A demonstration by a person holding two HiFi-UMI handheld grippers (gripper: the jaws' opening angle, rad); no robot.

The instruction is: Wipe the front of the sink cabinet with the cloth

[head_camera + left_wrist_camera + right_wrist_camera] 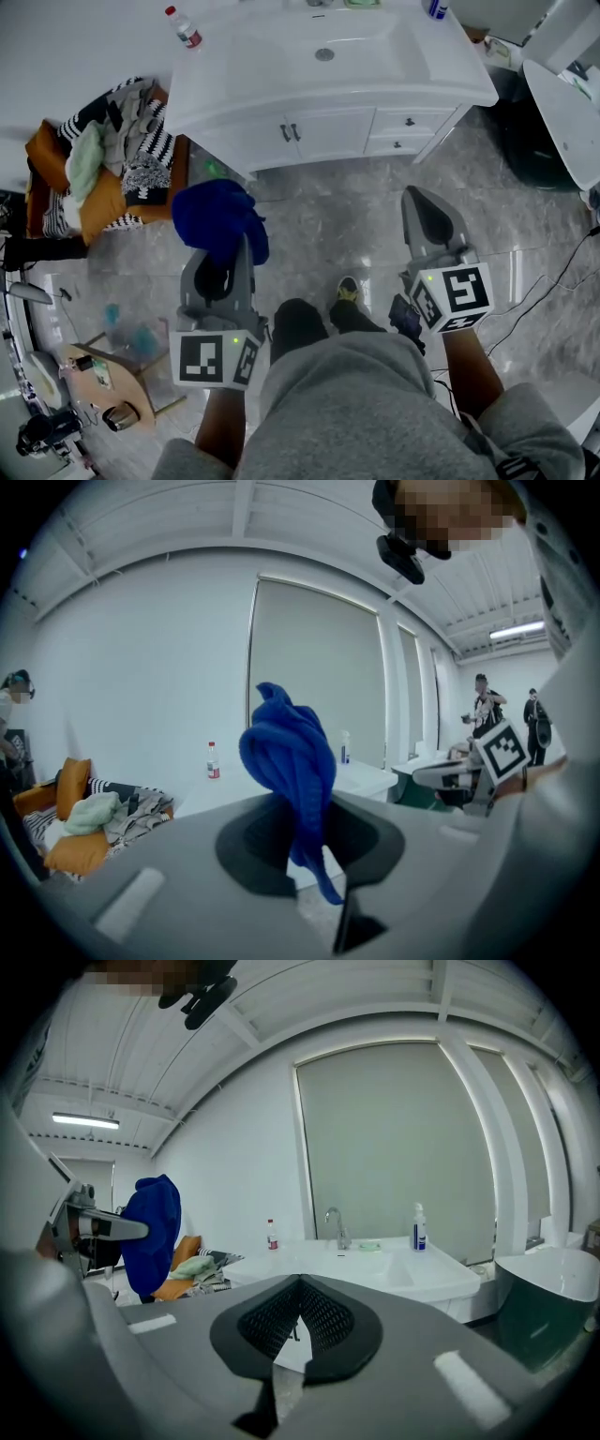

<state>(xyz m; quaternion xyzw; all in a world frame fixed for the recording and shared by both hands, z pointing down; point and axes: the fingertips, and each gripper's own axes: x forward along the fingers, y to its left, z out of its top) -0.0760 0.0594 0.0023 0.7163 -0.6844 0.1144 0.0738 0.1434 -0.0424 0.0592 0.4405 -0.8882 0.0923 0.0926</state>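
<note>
The white sink cabinet (pixel 328 131) stands at the far side of the grey tiled floor, its two doors and its drawers facing me. My left gripper (pixel 223 267) is shut on a bunched blue cloth (pixel 219 218), held in the air well short of the cabinet front. In the left gripper view the cloth (pixel 289 761) rises from between the jaws of the left gripper (pixel 305 808). My right gripper (pixel 424 199) hangs to the right, also short of the cabinet. In the right gripper view the right gripper (pixel 300 1288) is shut with nothing in it, and the cabinet (pixel 394 1274) lies ahead.
A water bottle (pixel 185 26) stands on the counter's left corner, with a faucet (pixel 336 1227) and a spray bottle (pixel 419 1227) further along. Left of the cabinet is a seat piled with clothes (pixel 103 169). A white tub (pixel 572 103) sits at right. Cables (pixel 553 281) cross the floor.
</note>
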